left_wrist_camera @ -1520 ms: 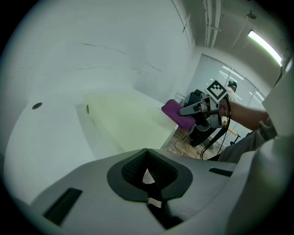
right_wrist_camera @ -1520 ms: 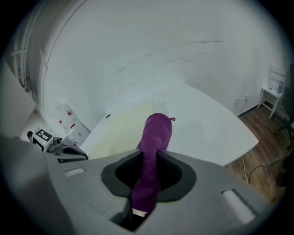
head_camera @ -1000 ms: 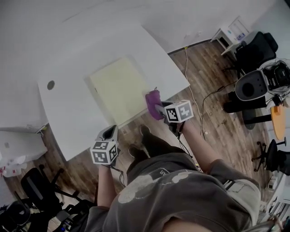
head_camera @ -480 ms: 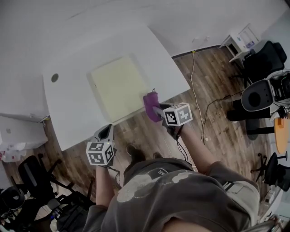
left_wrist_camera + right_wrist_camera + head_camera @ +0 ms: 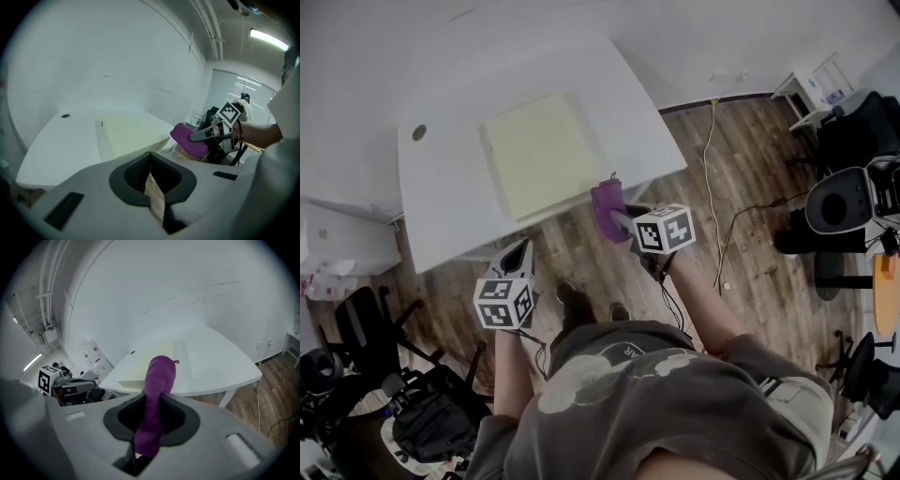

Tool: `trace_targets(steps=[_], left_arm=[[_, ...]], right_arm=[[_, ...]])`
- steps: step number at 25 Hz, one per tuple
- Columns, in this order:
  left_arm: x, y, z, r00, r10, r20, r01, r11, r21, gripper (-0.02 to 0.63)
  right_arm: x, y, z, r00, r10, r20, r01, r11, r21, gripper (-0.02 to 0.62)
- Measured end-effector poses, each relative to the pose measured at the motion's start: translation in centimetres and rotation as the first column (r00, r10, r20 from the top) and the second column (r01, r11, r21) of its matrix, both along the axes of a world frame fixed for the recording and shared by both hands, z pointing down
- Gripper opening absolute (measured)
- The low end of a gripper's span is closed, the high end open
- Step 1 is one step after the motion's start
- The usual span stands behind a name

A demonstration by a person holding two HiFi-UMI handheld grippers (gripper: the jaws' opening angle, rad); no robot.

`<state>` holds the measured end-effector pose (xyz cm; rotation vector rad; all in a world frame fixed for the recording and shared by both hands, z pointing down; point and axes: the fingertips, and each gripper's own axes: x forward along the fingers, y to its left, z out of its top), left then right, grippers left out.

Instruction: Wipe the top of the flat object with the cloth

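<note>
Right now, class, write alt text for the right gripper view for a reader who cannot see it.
The right hand-held gripper is shut on a purple cloth that stands up between its jaws. Beyond it a pale yellow flat panel lies on a white table, with wood floor at the right.

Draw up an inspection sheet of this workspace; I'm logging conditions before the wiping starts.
Surface: white table, bare apart from the board and a round grommet hole.
Job's things: pale yellow flat board lies on the table; purple cloth hangs at the near edge, off the board.
Clutter: nothing seen on the table.
Grippers: right gripper shut on the purple cloth; left gripper shut, empty, short of the table.
Cables: light cable and dark cable trail on the wood floor.
Surroundings: office chairs right, black chair and backpack left.
</note>
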<state>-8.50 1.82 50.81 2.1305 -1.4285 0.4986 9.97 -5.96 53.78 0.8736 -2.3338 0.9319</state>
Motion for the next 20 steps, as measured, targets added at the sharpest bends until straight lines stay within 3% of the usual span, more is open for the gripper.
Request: trace_targets(steps=[11, 20], left_arm=[[3.9, 5.4, -3.7, 0.998, -0.044, 0.04, 0.04, 0.994, 0.102, -0.006], [7.6, 9.8, -5.1, 0.997, -0.061, 0.045, 0.055, 0.991, 0.121, -0.006]], right_arm=[[3.3, 5.3, -3.5, 0.998, -0.053, 0.033, 0.05, 0.994, 0.096, 0.072], [6.6, 9.4, -5.2, 0.994, -0.085, 0.073, 0.075, 0.989, 0.129, 0.071]])
